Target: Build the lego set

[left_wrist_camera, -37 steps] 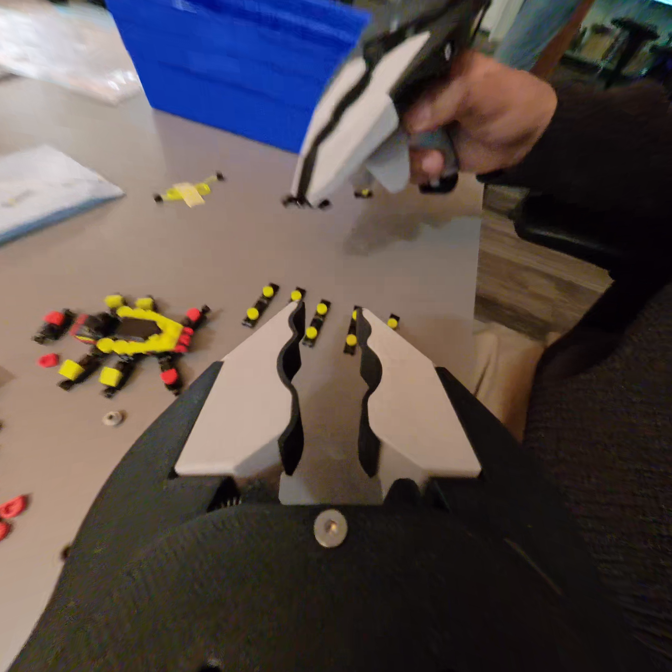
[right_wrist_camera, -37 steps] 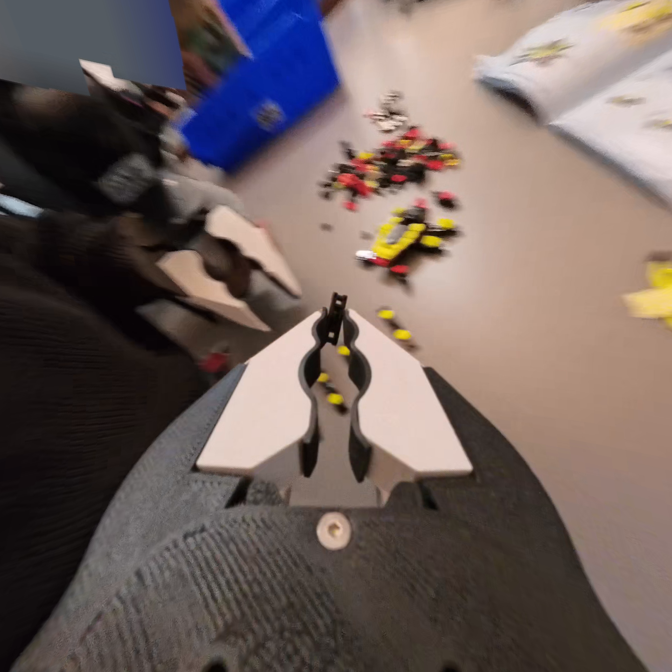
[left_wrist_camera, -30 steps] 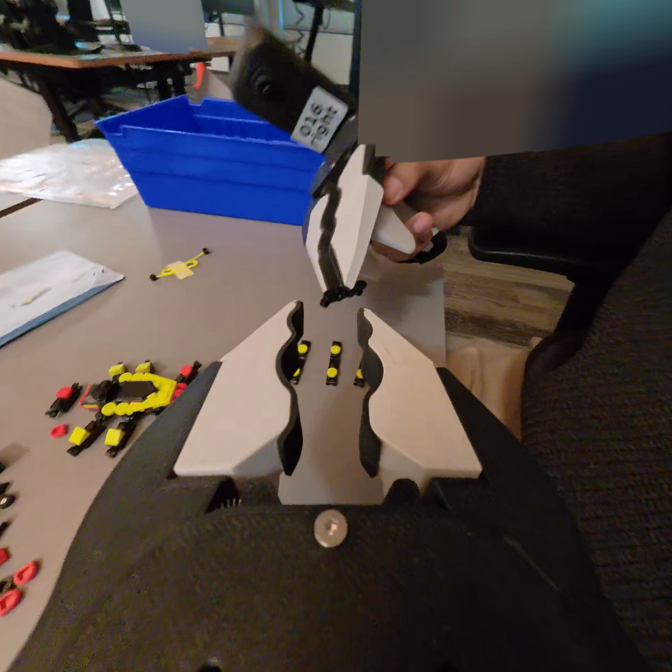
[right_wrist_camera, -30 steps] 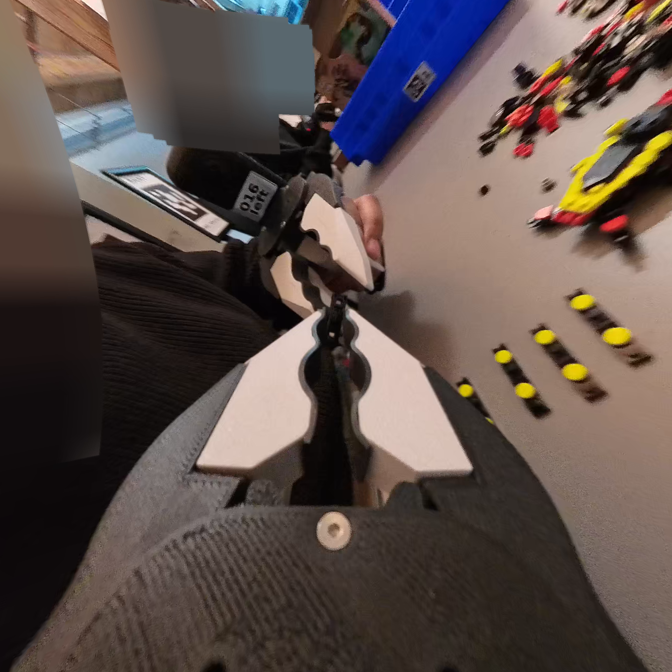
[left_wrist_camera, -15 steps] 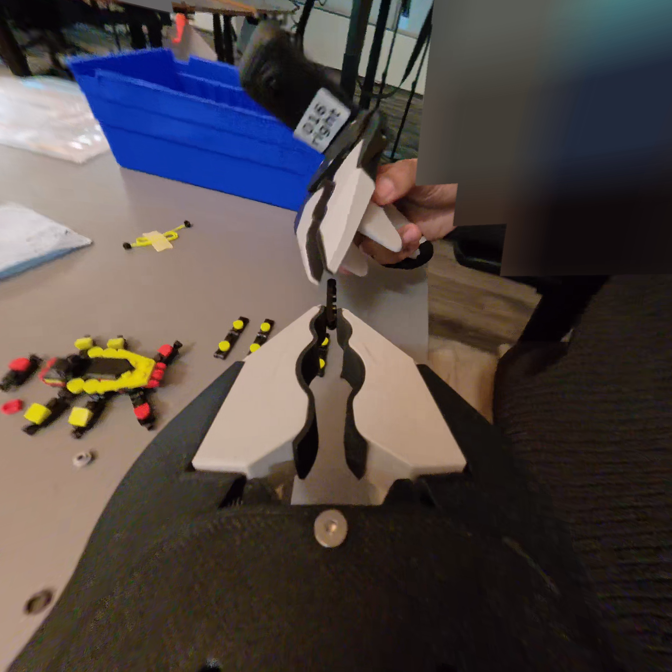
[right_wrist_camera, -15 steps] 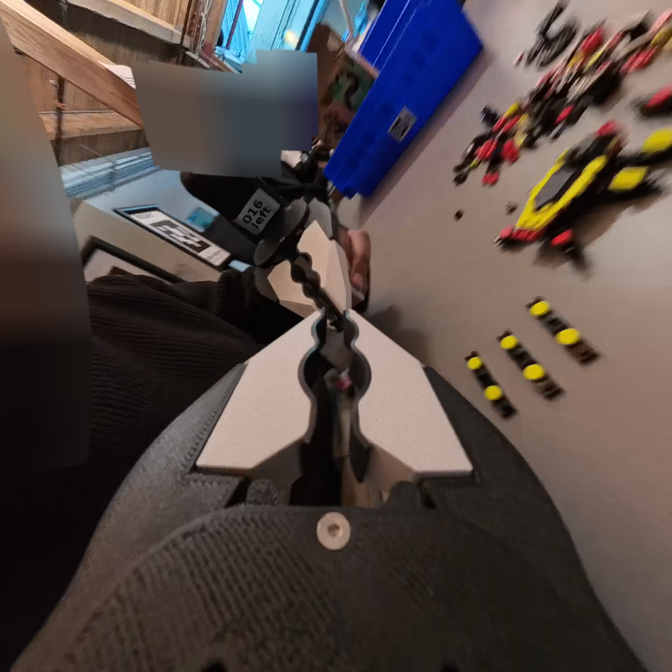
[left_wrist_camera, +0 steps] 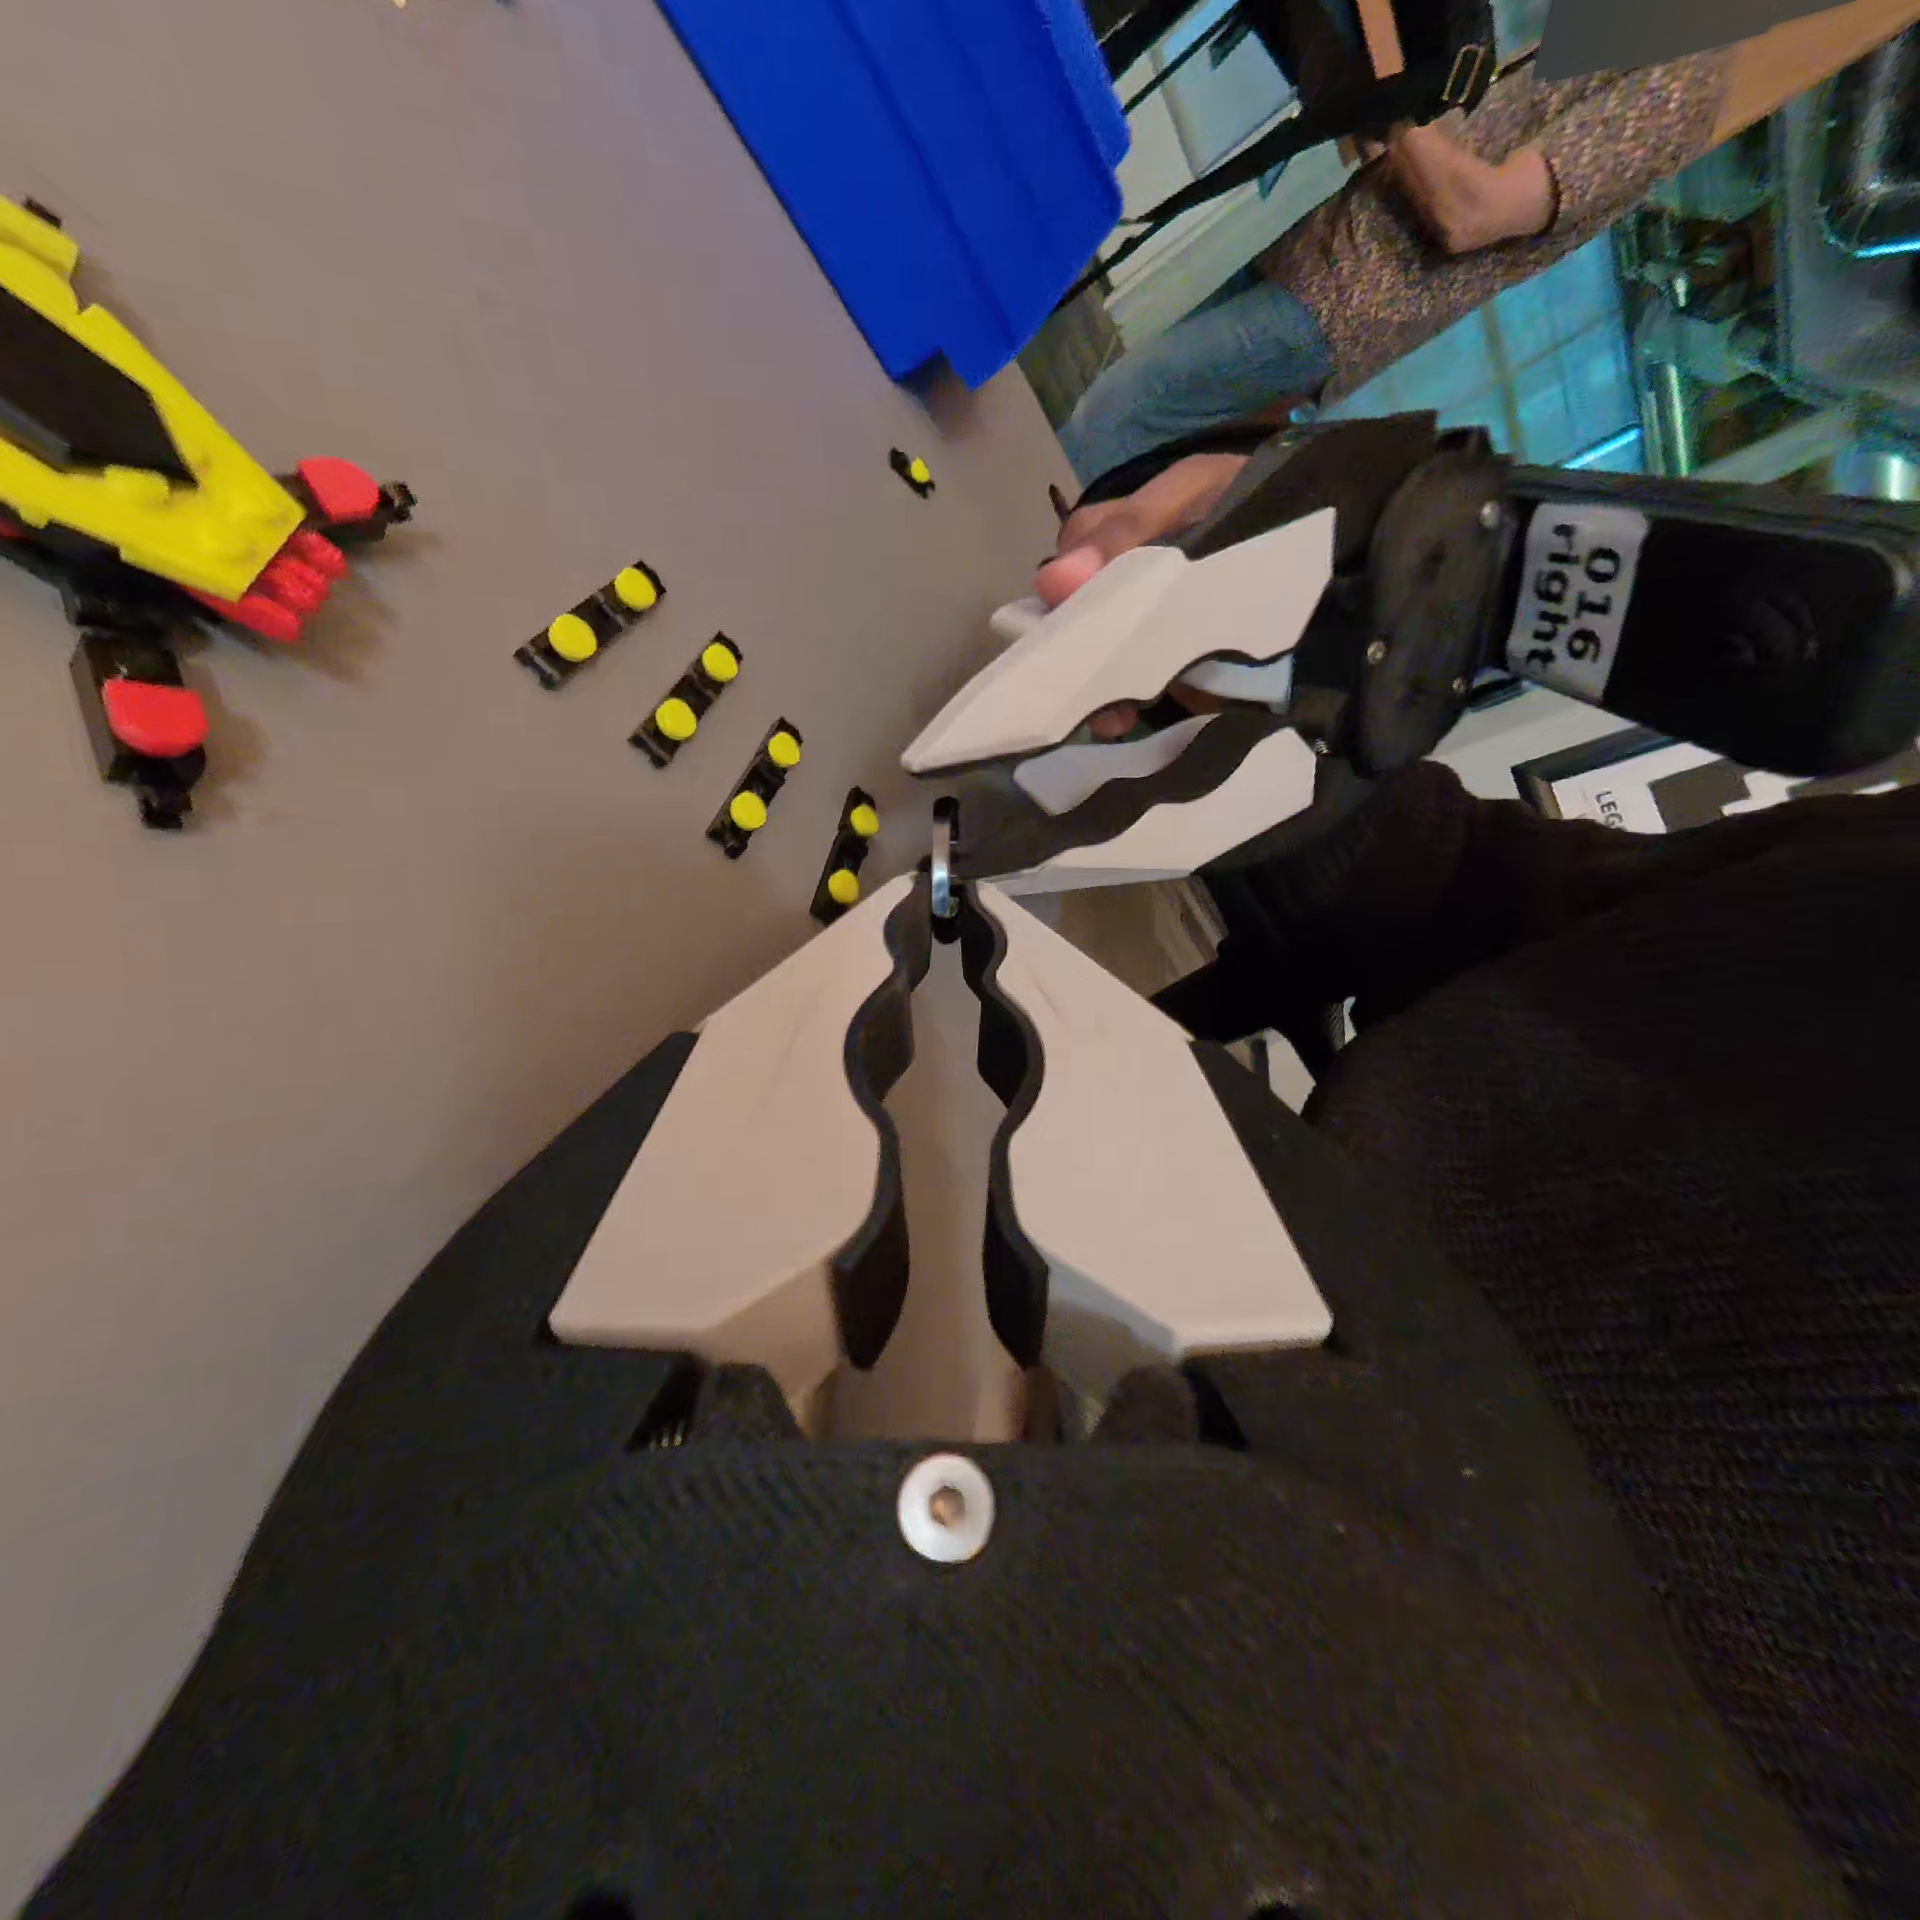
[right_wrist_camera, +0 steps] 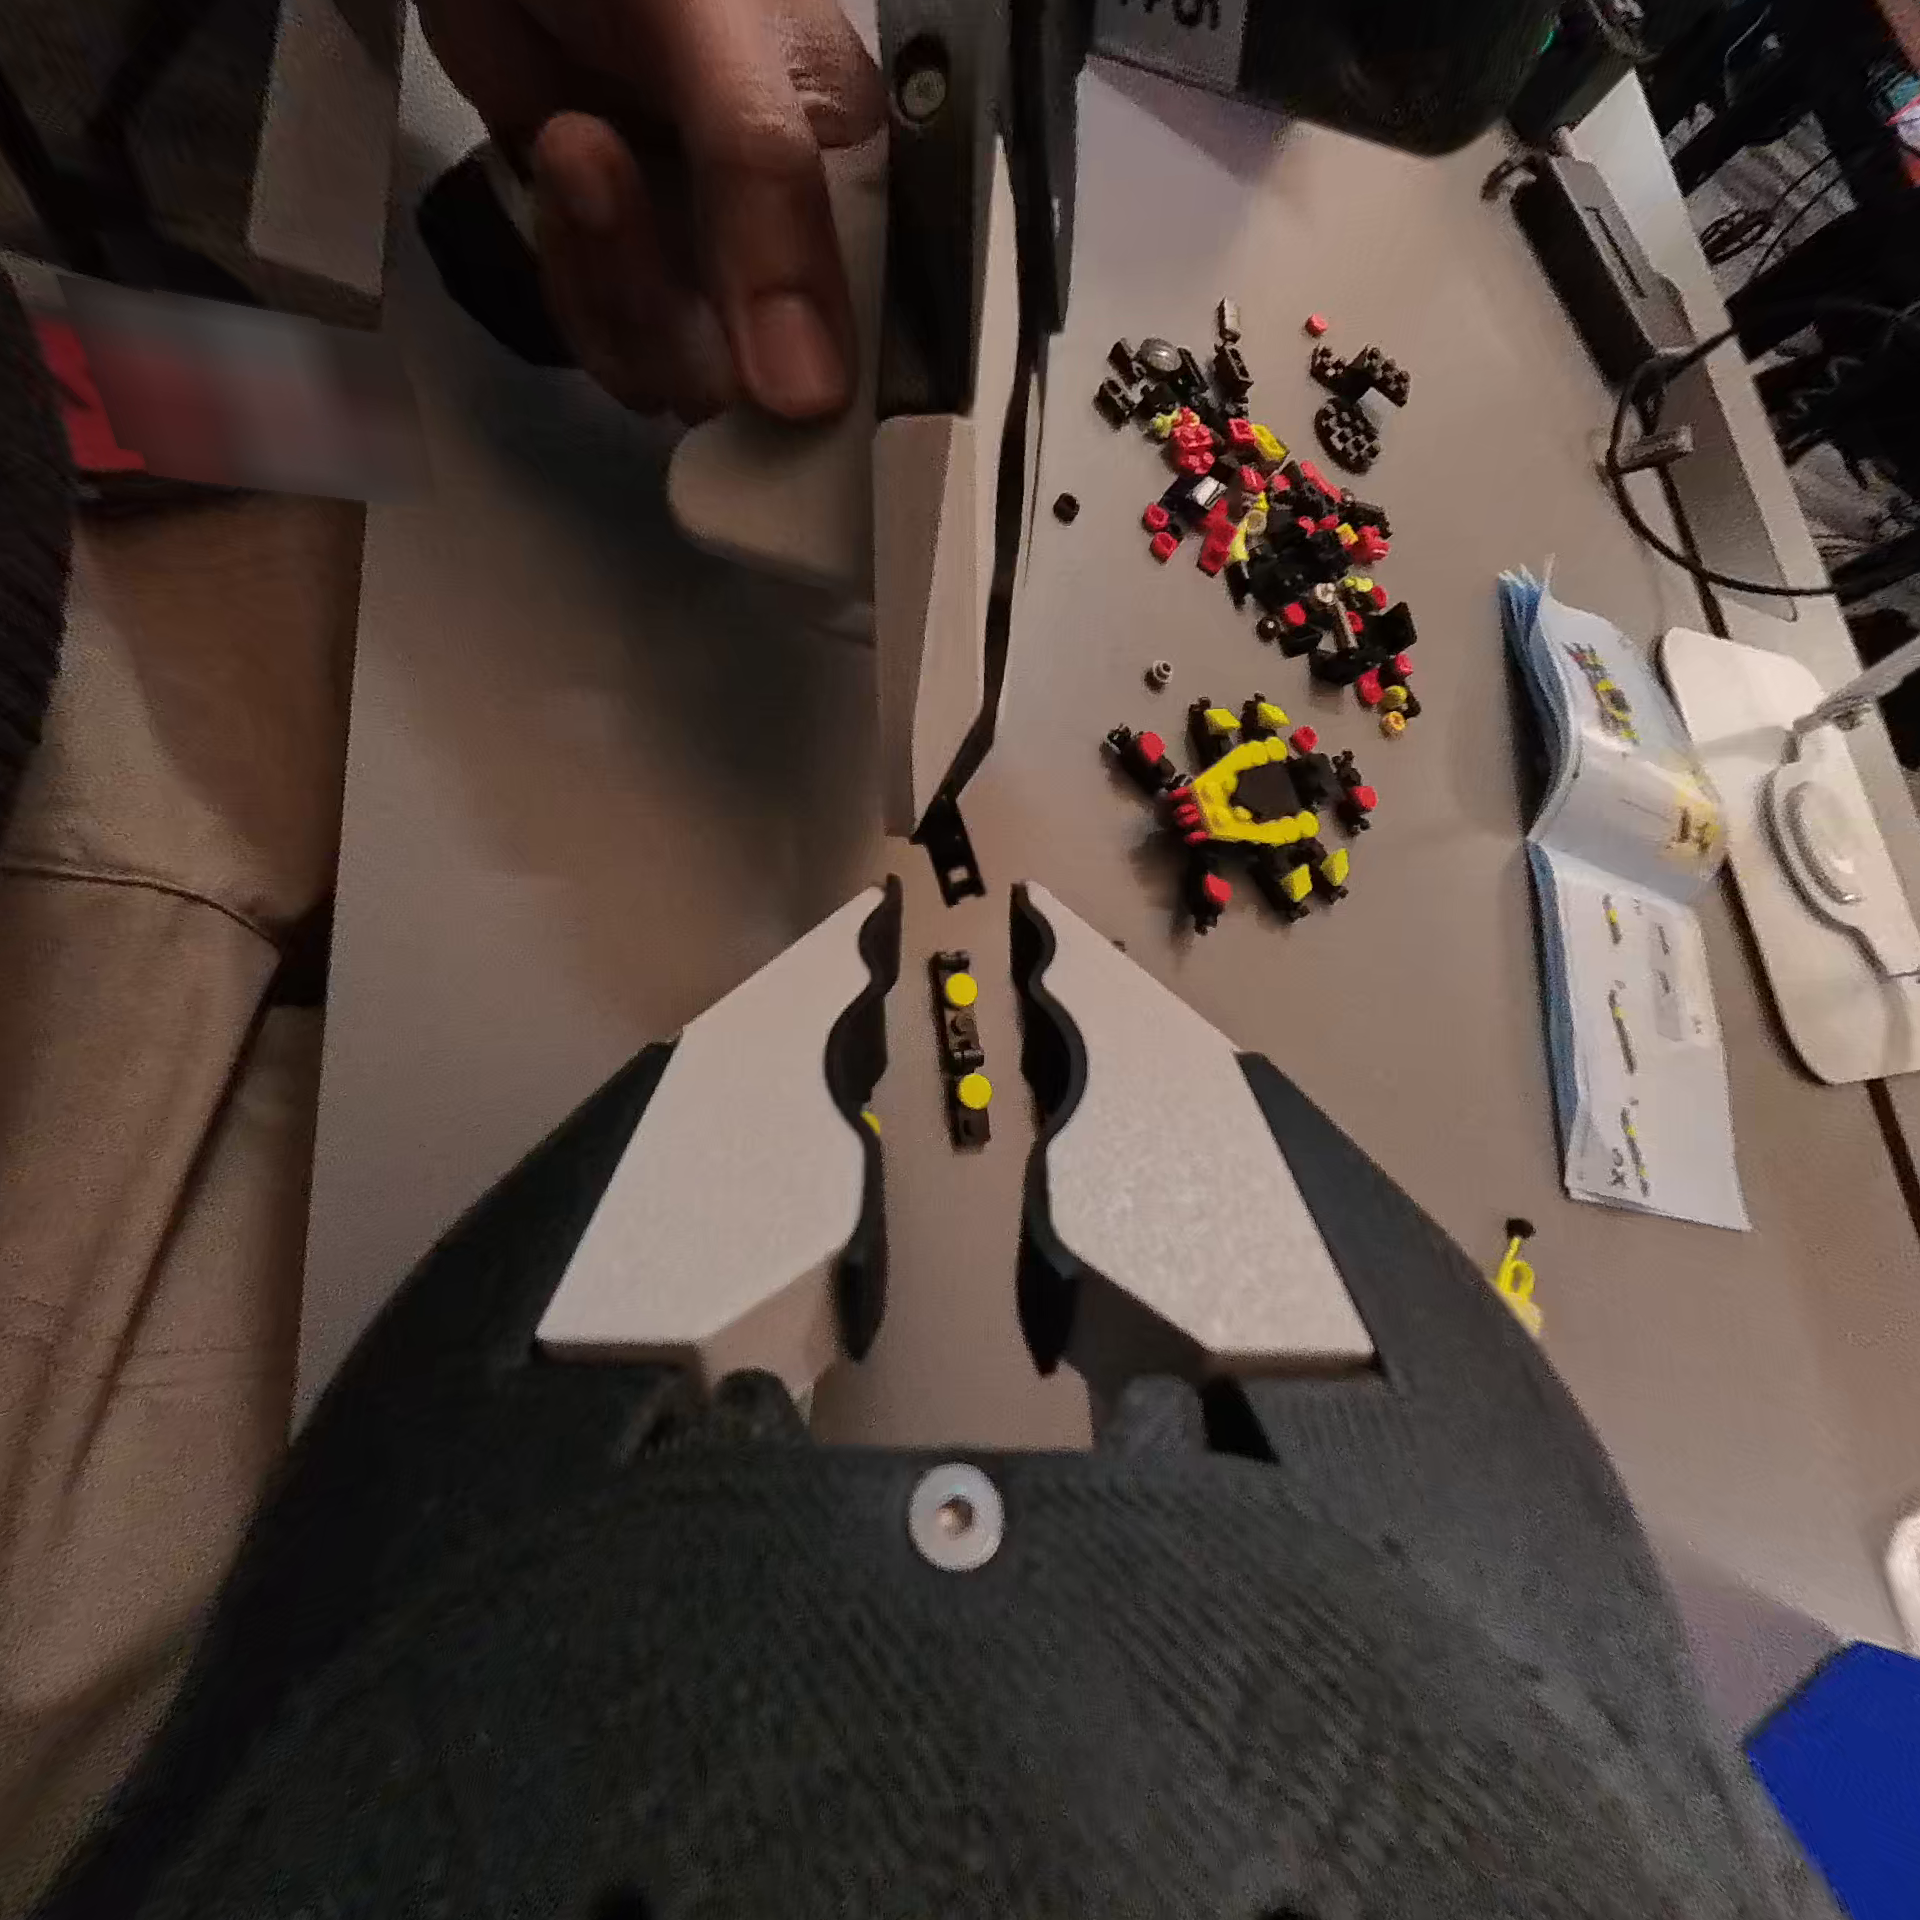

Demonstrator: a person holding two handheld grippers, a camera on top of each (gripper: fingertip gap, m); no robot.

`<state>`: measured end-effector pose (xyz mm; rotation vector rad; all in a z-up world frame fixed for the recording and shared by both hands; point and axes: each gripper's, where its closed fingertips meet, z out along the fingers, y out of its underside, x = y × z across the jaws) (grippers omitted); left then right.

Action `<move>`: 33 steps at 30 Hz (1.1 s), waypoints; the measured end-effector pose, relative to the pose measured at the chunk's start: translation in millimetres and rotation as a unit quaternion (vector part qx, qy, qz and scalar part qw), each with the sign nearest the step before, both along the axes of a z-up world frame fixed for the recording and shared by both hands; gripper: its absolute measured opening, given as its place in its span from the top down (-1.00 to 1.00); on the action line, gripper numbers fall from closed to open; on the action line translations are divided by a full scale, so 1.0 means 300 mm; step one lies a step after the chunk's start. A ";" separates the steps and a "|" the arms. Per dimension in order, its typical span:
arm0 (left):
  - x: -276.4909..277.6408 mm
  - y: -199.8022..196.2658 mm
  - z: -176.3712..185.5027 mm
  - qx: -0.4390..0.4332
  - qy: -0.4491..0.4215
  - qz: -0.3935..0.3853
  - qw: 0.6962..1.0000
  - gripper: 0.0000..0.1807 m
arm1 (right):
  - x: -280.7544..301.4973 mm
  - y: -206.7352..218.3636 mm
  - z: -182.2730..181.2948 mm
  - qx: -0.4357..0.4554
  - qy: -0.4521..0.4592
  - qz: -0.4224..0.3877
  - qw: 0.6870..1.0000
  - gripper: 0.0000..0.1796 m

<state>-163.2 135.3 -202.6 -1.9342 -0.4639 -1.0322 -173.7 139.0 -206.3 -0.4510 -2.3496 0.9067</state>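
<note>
Between the left gripper's (left_wrist_camera: 943, 902) clenched tips, a small black piece (left_wrist_camera: 943, 868) looks light, stiff, best pinched mid-length; right gripper (right_wrist_camera: 956, 899) released.

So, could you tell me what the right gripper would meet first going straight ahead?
Probably the small black piece held by the left gripper, just beyond the open right gripper, though depth is unclear.

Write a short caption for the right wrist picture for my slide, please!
Open right gripper hovers over a black-and-yellow strip on the table, while the left gripper pinches a small black piece.
</note>
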 end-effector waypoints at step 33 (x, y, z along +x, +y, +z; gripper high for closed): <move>0.054 -0.015 -0.080 0.036 0.446 -0.104 0.888 0.90 | 0.082 -0.037 -0.079 -0.066 -0.204 -0.016 0.977 0.93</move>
